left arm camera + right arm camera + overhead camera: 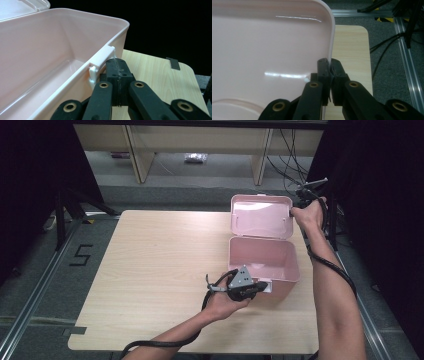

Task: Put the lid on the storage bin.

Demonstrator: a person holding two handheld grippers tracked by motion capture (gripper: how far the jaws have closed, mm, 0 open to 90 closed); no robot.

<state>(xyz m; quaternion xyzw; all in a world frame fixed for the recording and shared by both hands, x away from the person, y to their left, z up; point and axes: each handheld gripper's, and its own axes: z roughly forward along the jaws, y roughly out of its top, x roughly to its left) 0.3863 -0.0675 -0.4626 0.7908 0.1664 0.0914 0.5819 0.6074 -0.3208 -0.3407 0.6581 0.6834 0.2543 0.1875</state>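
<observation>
Meanwhile, a pink plastic storage box [263, 260] stands open near the desk's [150, 270] right edge.
Left gripper [117, 72] fingers pinch its white front latch [101, 61]; right gripper [329, 75] fingers clamp the thin lid [269, 50] rim. Light, rigid, likely slippery.

One camera looks down from high up. Two ride the grippers, very close. All see the pink box [262, 255].

Pink box [263, 255] with white latch [101, 62], pale wood-grain table [160, 265]
</observation>
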